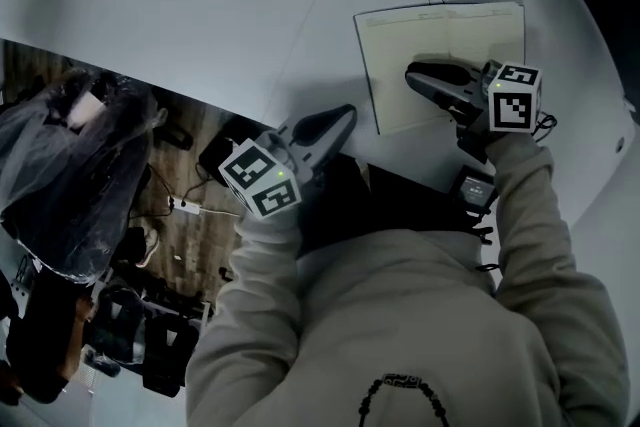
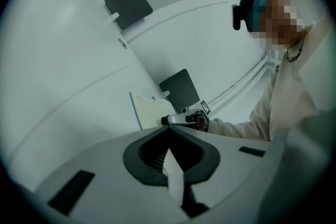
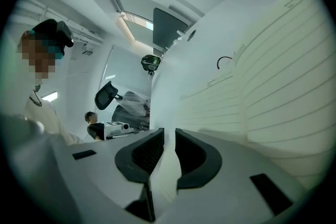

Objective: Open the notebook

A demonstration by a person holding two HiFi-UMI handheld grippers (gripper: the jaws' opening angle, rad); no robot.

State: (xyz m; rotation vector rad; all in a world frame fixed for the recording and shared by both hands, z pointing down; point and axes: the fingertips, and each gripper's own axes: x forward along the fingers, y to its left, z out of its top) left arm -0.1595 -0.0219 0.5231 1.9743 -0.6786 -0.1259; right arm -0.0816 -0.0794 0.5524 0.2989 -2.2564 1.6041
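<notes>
The notebook [image 1: 440,40] lies open on the white table [image 1: 200,5] at the upper right, its lined pages facing up. My right gripper [image 1: 412,73] rests low over the near left part of the page, and in the right gripper view lined paper [image 3: 273,76] fills the right side. Its jaws [image 3: 169,132] stand a narrow gap apart, with only pale paper showing through the gap and nothing clearly pinched. My left gripper [image 1: 348,115] hovers at the table's near edge, left of the notebook, its tips [image 2: 169,127] meeting. From there I see the notebook [image 2: 149,110] and the right gripper [image 2: 184,119] beyond.
A small black device with cables [image 1: 475,187] sits by my right wrist near the table's edge. Left of the table is wooden floor with a plastic-covered chair [image 1: 70,165] and cables. A dark panel [image 2: 181,89] stands behind the notebook.
</notes>
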